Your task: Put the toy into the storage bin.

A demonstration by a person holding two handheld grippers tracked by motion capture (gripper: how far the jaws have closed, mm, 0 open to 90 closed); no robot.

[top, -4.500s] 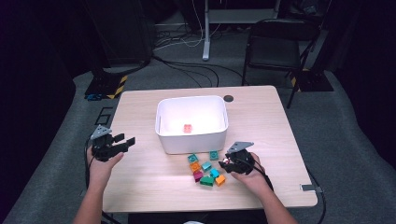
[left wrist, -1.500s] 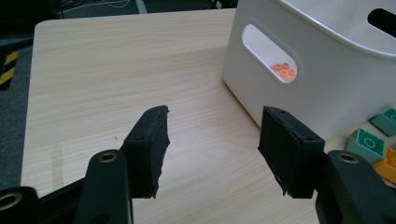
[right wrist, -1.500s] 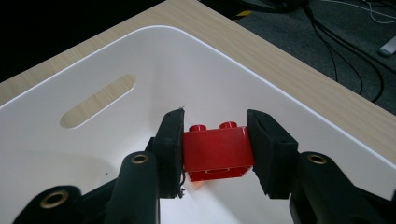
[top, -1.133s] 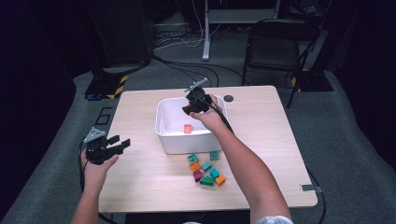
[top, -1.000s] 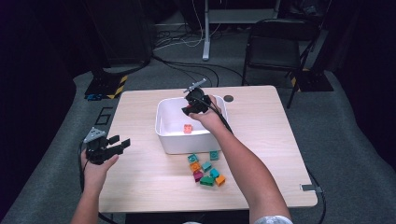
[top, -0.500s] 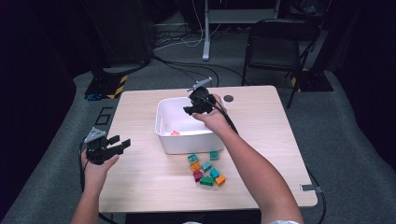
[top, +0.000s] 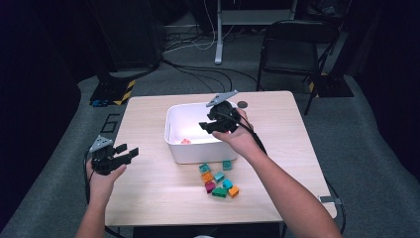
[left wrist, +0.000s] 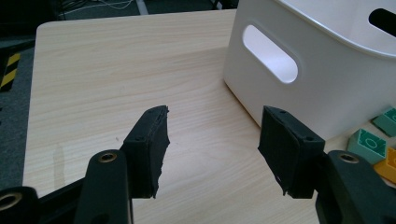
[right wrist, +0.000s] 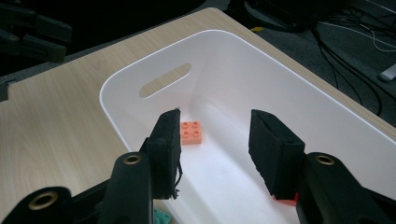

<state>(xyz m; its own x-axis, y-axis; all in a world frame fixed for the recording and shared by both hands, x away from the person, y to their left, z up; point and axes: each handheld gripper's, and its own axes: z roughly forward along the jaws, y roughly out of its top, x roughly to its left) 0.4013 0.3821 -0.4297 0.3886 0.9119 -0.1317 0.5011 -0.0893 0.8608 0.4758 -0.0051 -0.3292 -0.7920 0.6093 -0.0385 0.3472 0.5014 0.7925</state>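
Having crossed from the loose bricks [top: 218, 179] to the white bin [top: 174, 144], the right gripper [top: 214, 124] is hovering, jaws just parted and empty, above an orange brick [right wrist: 191, 132]. Left gripper [left wrist: 212, 154] is idling half-open, empty. Next, probably: fetching another brick.

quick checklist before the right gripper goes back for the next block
1. Right gripper empty: ok. Its jaws have just been opening and nothing sits between them in the right gripper view.
2. Orange block resting on the floor of the white bin: ok.
3. A second red piece at the bin floor, part hidden behind the right pad: cannot tell what it is.
4. Loose blocks left on the table in front of the bin: ok, several within view.
5. Left gripper clear of the bin and the blocks: ok, open and empty at the table's left edge.
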